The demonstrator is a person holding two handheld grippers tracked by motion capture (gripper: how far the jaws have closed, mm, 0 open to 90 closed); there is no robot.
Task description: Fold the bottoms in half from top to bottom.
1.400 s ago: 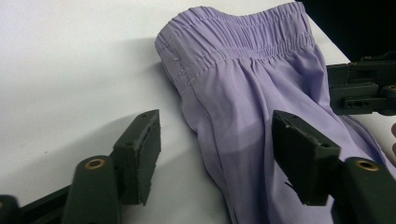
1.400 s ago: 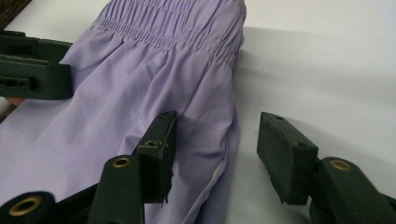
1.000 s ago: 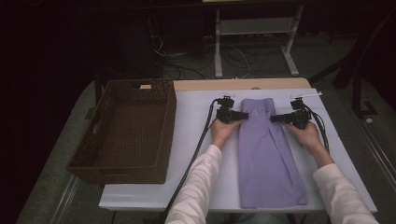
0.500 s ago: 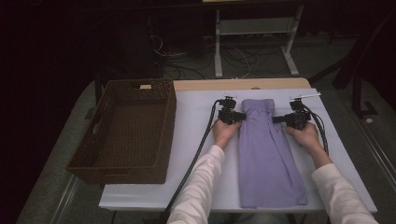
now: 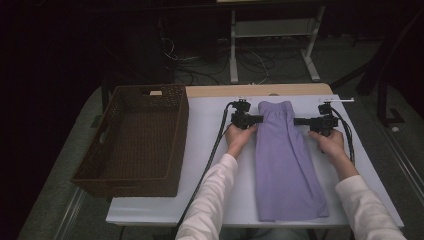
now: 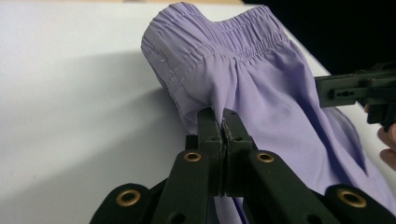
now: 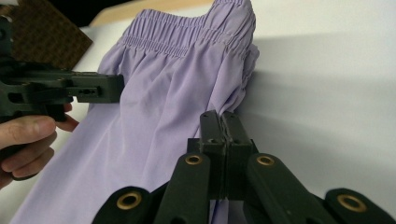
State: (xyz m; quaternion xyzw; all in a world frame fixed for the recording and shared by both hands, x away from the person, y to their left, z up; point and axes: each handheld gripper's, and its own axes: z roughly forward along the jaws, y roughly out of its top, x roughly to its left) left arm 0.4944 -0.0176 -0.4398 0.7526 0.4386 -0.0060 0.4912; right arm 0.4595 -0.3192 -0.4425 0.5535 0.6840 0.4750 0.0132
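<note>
**2 claws pinch 1 lilac garment at its waistband end**

No brand, label or writing can be read on anything here. A small pale tag sits on the far rim of the basket, too small to read.

Counted: 1 long lilac fabric garment with an elastic gathered waistband (image 5: 286, 155), 1 dark brown woven rectangular basket (image 5: 102, 150), 2 claws.

The garment lies flat and lengthwise on the white bench (image 5: 210, 150), waistband at the far end, between the 2 hands. The left claw (image 6: 223, 122) is clamped shut on the garment's left edge just below the waistband, the cloth bunching at its tips. The right claw (image 7: 225, 122) is clamped shut on the opposite edge likewise. The basket stands at the bench's left side, apart from the garment.
</note>
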